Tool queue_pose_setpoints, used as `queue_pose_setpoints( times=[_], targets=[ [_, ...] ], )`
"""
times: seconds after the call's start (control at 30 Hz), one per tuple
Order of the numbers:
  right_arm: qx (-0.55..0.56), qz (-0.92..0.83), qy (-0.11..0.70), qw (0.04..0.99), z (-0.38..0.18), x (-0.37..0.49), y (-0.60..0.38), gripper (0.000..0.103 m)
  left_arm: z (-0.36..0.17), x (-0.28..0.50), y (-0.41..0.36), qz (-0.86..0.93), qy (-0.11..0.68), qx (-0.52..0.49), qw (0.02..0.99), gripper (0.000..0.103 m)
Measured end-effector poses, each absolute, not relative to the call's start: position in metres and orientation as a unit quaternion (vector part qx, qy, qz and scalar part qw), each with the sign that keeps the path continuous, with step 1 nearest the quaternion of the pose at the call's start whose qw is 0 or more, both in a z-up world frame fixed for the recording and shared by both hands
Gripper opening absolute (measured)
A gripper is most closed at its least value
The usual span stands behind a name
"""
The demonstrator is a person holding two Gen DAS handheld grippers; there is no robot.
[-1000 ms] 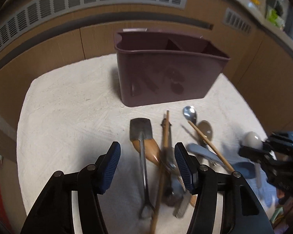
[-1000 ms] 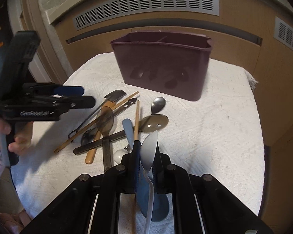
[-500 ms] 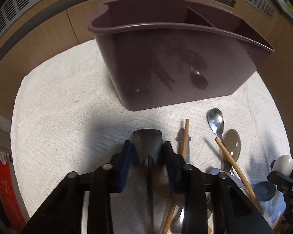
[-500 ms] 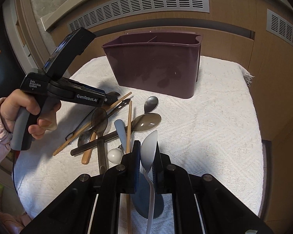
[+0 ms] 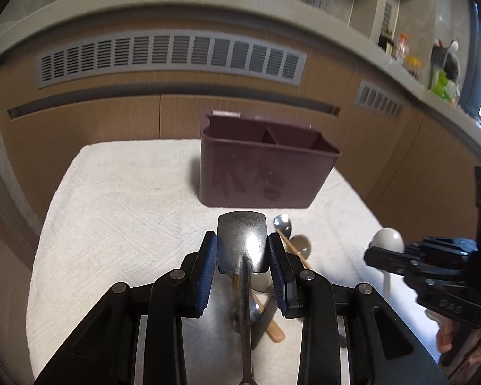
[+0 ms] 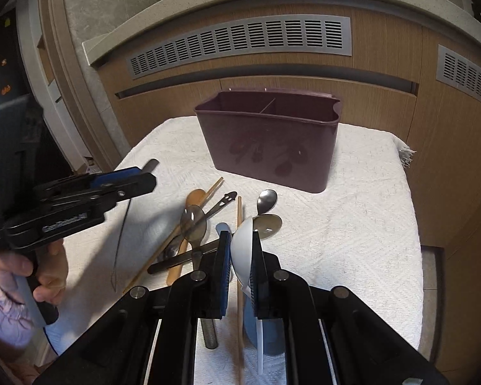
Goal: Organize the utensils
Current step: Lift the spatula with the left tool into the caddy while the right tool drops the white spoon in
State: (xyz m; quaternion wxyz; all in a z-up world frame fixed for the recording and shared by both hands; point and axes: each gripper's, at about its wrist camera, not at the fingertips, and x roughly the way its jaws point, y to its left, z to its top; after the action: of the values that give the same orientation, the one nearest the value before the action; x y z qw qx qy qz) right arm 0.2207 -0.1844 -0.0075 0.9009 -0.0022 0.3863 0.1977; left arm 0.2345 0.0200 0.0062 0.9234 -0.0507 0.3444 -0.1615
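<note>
The metal spatula [image 5: 242, 243] is clamped in the left gripper [image 5: 242, 256] and the white spoon [image 6: 242, 250] in the right gripper [image 6: 240, 256], both lifted near the far caddy [image 6: 269, 141], presumably for sorting into compartments.

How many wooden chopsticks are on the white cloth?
2. The slanted chopstick lies along the pile's left side; the straight chopstick runs toward the holder, passing beneath the right gripper. Others may hide under the pile.
</note>
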Motion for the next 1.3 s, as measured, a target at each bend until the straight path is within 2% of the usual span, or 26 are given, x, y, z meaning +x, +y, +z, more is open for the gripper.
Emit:
queue_pose_setpoints(
  times=[0.3, 0.37, 0.53, 0.67, 0.77, 0.93, 1.3],
  targets=[
    [-0.008, 0.190, 0.360, 0.913, 0.015, 0.215, -0.186, 0.009, 0.039, 0.218, 0.026, -0.177, 0.307, -0.072, 0.932, 0.033],
    [-0.011, 0.192, 0.338, 0.921, 0.033, 0.219, -0.187, 0.009, 0.067, 0.221, 0.023, -0.190, 0.276, -0.067, 0.940, 0.033],
    [-0.037, 0.190, 0.227, 0.955, 0.117, 0.240, -0.186, 0.009, 0.152, 0.244, 0.010, -0.201, 0.164, -0.038, 0.965, 0.033],
    [-0.020, 0.184, 0.176, 0.967, 0.154, 0.275, -0.189, 0.009, 0.186, 0.274, 0.004, -0.196, 0.093, -0.045, 0.975, 0.033],
    [0.005, 0.189, 0.170, 0.967, 0.157, 0.304, -0.193, 0.009, 0.186, 0.299, 0.004, -0.202, 0.077, -0.058, 0.975, 0.033],
    [0.017, 0.176, 0.189, 0.966, 0.140, 0.342, -0.198, 0.009, 0.175, 0.342, -0.002, -0.200, 0.091, -0.070, 0.973, 0.033],
    [0.015, 0.172, 0.239, 0.956, 0.085, 0.389, -0.190, 0.009, 0.105, 0.403, -0.016, -0.197, 0.139, -0.072, 0.968, 0.033]
  ],
)
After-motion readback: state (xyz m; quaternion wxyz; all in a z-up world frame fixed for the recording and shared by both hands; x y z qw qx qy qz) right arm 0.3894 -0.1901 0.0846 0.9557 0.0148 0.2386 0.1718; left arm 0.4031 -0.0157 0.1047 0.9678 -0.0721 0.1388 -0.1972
